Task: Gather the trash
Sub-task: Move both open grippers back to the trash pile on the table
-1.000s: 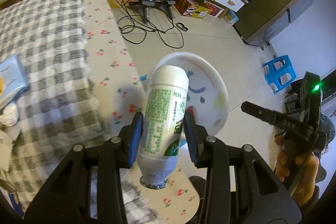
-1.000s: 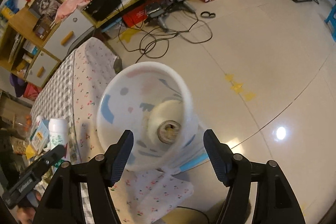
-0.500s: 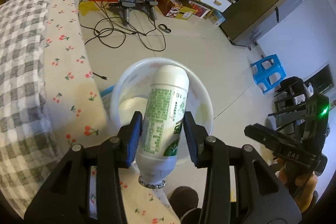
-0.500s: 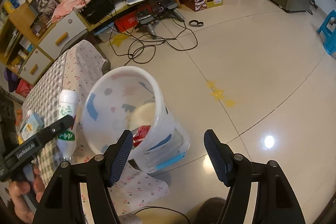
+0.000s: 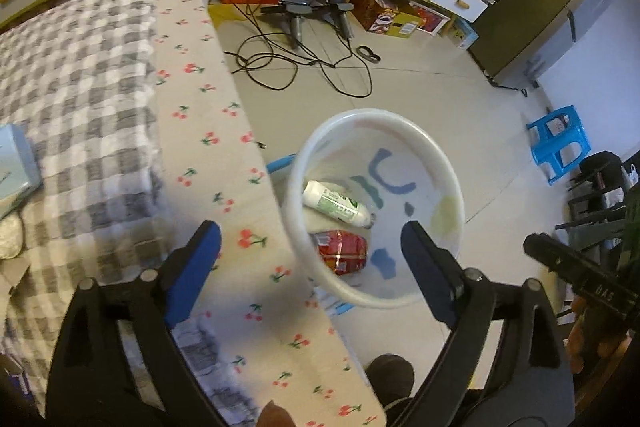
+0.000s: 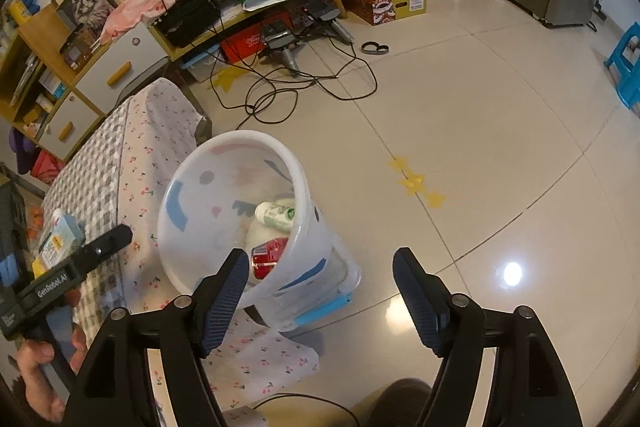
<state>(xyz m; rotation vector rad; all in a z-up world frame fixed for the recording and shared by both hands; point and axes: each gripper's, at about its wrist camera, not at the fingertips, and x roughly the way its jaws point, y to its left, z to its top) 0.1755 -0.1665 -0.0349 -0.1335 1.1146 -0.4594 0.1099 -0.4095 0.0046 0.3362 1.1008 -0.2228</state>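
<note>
Beside the bed's edge stands the bin, bottle lying sideways inside. Left gripper hangs above, opening wide, empty; right gripper opening, empty too.

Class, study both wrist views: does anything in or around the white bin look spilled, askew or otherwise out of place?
Nothing stands out. The white bin stands upright on the floor beside the cloth-covered table. The white bottle and a red wrapper lie inside it, with nothing spilled around it. Loose cables sprawl across the floor farther off.
</note>
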